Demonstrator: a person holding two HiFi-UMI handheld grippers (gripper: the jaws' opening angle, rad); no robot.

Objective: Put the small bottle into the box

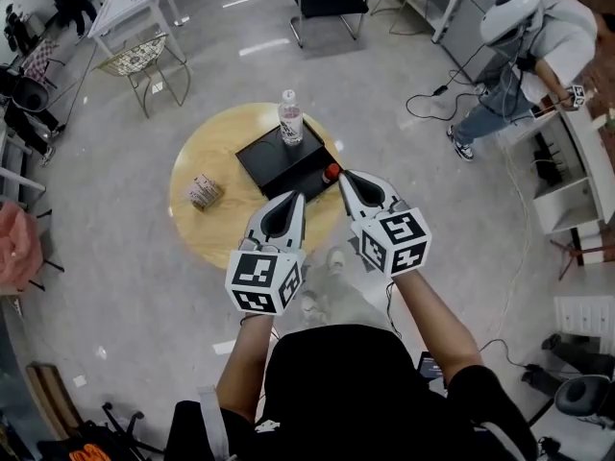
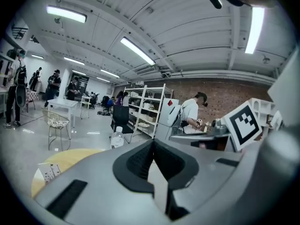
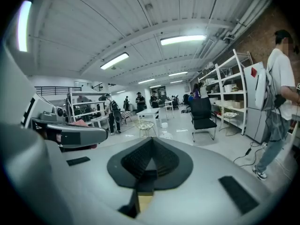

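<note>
Pale wood made up the round surface (image 1: 207, 238), with a flat black box (image 1: 274, 161) lying near its centre. The small bottle (image 1: 290, 121), clear plastic with a white cap, stood upright at the box's 12 o'clock corner; from the head view I could not tell whether its base sat inside the box or just behind its edge. A small red-topped object (image 1: 332, 171) sat at the box's 4 o'clock edge, and a small patterned pack (image 1: 203, 191) lay apart from the box at the surface's 9 o'clock.

Both grippers hung over the surface's 6 o'clock side, pointing inward. The left gripper (image 1: 291, 198) had its jaws clenched together on nothing, its tips over the box's near corner. The right gripper (image 1: 343, 176) was likewise clenched and empty, its tips just beside the red-topped object.
</note>
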